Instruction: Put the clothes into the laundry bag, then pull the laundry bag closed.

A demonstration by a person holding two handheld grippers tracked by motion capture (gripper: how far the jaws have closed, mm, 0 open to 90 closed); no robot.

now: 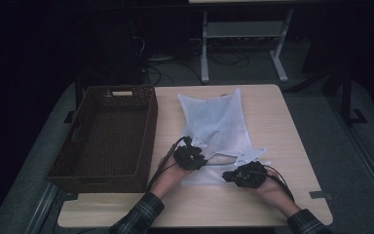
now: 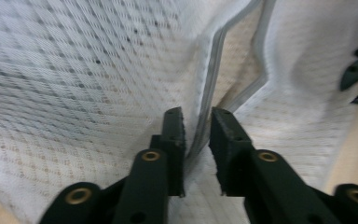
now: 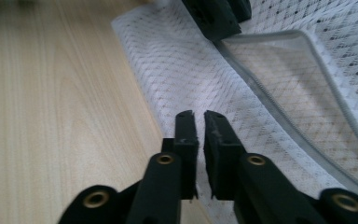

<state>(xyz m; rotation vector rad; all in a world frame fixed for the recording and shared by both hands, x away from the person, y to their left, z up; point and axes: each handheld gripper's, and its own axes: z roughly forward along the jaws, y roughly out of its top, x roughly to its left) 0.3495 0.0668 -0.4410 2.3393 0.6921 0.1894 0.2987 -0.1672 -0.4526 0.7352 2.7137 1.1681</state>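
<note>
Both tongs working the open mouth of the mesh laundry bag (image 1: pixel 217 127)!

The bag lies mid-worktop, its mouth towards the near edge, right of the wicker basket (image 1: pixel 108 136). Left tongs (image 2: pixel 196 122) stand a little apart, the zipper hem (image 2: pixel 208 93) between them, seemingly unpinched. Right tongs (image 3: pixel 199 122), a narrow gap, hover over the bag's near corner, holding nothing. Next, I'd judge: close on the hem and spread it.
</note>
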